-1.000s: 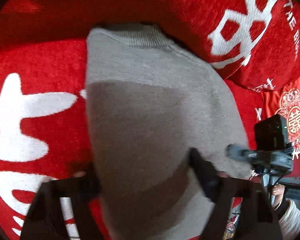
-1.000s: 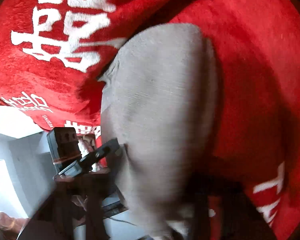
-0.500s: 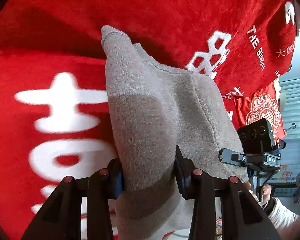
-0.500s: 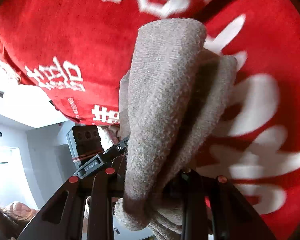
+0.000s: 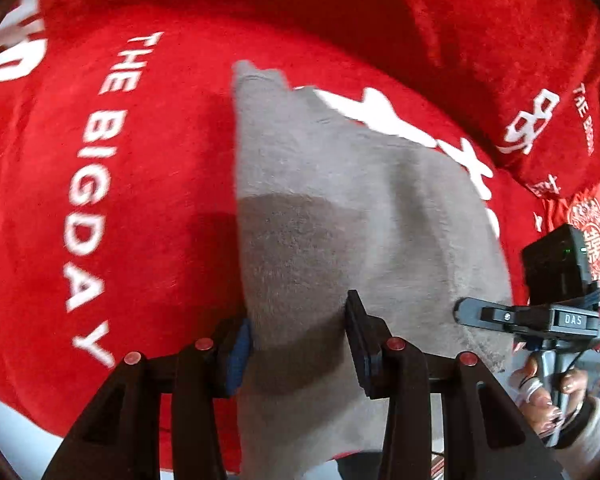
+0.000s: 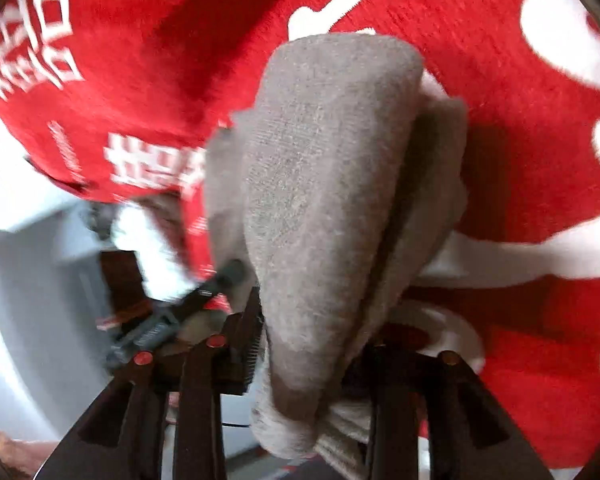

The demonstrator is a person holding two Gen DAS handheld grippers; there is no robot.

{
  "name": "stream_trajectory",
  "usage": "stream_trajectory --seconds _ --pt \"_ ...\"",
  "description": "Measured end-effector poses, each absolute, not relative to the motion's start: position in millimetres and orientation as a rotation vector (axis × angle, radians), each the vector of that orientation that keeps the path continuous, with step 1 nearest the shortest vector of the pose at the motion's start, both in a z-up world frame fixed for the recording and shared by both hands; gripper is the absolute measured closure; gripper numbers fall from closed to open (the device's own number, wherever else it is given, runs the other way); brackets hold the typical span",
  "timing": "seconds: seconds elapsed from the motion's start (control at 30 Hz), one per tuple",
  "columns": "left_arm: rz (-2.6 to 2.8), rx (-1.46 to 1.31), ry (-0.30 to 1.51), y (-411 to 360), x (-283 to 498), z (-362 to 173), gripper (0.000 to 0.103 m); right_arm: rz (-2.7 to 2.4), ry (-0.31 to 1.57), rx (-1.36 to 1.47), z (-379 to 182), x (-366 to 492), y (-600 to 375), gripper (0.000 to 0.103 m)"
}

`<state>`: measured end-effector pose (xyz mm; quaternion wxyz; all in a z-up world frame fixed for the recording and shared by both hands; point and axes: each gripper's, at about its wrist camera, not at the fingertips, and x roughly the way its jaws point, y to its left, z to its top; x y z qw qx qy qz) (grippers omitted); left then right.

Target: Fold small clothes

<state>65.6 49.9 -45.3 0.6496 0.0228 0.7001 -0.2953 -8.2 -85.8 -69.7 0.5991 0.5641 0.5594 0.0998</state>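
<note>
The grey garment (image 5: 340,208), at frame centre over the red blanket (image 5: 148,208), is gripped by the left tool (image 5: 298,340) and right tool (image 6: 312,356); edges should be kept level when it is lowered.

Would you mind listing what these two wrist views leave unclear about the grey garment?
- Left wrist view: the grey garment runs off the bottom edge; its lower hem is cut off.
- Right wrist view: motion blur; the garment's bunched layers cover the right gripper fingertips.
- Neither view shows the garment's full shape or type.
</note>
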Motion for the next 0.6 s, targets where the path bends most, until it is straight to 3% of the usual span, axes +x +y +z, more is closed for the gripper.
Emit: stream_trajectory --seconds 0.1,0.2,0.47,0.6 --pt "-0.644 0.045 1.528 72 68 -33 0.06 0.123 1.371 1.168 -57 -4 -87 0.062" --pt "-0.593 0.105 1.488 87 75 -30 0.06 -0.064 1.448 0.996 -55 -10 -100 0.072" --pt "-0.54 0.248 1.487 65 65 -49 0.059 -0.255 1.504 0.648 -42 6 -72 0.072" --pt "-0.548 0.295 1.471 63 61 -41 0.059 -0.292 1.513 0.641 -34 6 -57 0.072"
